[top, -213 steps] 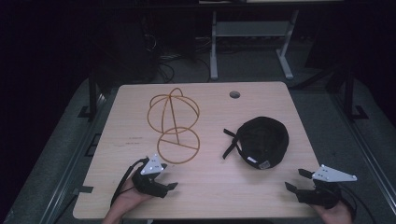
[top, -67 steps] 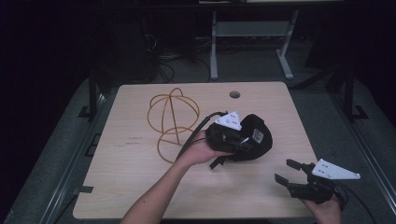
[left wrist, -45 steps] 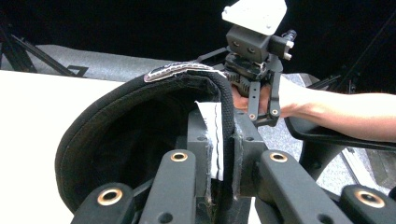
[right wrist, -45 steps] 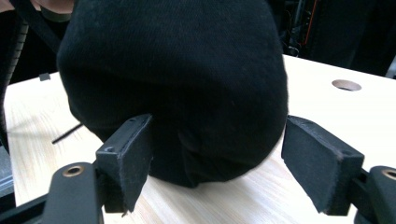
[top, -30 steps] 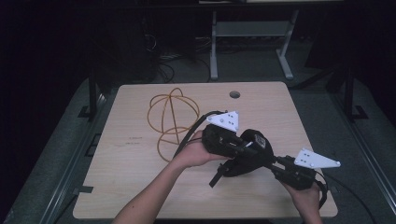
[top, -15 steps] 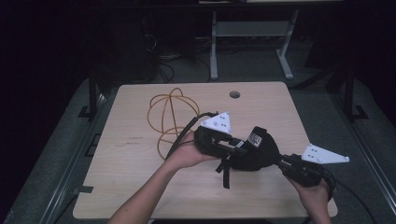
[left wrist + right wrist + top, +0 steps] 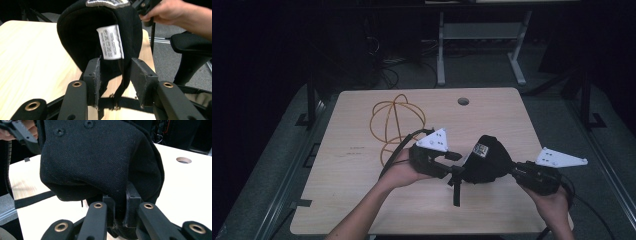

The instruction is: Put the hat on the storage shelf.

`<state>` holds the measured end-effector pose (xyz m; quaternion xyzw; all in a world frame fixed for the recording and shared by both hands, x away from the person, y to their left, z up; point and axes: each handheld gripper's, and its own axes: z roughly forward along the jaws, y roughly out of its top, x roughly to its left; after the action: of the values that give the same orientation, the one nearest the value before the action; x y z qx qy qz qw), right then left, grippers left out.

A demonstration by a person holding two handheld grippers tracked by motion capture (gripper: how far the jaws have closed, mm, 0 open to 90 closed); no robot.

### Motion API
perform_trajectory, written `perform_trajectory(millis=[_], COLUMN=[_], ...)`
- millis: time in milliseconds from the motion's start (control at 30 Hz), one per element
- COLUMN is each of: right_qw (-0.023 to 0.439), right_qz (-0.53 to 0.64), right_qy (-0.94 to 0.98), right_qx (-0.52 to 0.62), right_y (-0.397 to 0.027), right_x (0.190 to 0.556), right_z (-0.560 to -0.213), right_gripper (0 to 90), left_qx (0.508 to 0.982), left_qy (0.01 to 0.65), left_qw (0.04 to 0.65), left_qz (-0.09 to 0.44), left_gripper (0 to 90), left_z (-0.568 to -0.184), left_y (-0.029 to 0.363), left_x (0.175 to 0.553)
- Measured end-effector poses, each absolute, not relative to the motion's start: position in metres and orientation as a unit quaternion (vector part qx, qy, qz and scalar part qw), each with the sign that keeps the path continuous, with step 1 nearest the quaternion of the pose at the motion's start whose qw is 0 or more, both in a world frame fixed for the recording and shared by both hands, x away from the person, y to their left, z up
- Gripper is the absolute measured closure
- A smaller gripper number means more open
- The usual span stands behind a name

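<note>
A black cap (image 7: 489, 162) hangs above the table's near right part, its white label (image 7: 110, 41) facing the left gripper view. My right gripper (image 7: 513, 169) is shut on the cap's fabric (image 7: 100, 157), which is pinched between its pads (image 7: 121, 202). My left gripper (image 7: 455, 164) is at the cap's other side. Its jaws have just been opening, and they stand apart (image 7: 116, 75) with the cap's edge and back strap (image 7: 123, 82) loose between them. The strap (image 7: 456, 192) dangles toward the table.
A golden wire frame (image 7: 397, 120) of hoops stands on the wooden table (image 7: 352, 200) behind my left hand. A round hole (image 7: 463, 101) is near the table's far edge. A black chair (image 7: 192, 45) stands off the table's right side.
The left gripper's jaws have parted from the cap and that hand has drawn back to the left. The right gripper has lifted slightly with the cap in it.
</note>
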<state>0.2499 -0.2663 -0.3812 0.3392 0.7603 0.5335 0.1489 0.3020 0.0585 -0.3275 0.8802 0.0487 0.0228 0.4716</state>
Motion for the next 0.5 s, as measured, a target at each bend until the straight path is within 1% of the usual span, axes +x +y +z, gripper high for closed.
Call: perform_trajectory(millis=[300,500], right_qw=[0.131,0.129], right_qz=[0.528,0.524], right_qy=[0.768,0.771], right_qx=[0.339,0.337], right_y=[-0.267,-0.264], right_x=[0.263,0.27], right_z=[-0.362,-0.347], right_gripper=[82.5,82.6], left_qx=[0.88,0.88], left_qy=[0.065,0.074], left_qw=[0.47,0.467], left_qz=[0.034,0.04], left_gripper=[56.4,55.4], left_z=[-0.343,-0.358], left_y=[0.084,0.099], left_x=[0.293,0.286])
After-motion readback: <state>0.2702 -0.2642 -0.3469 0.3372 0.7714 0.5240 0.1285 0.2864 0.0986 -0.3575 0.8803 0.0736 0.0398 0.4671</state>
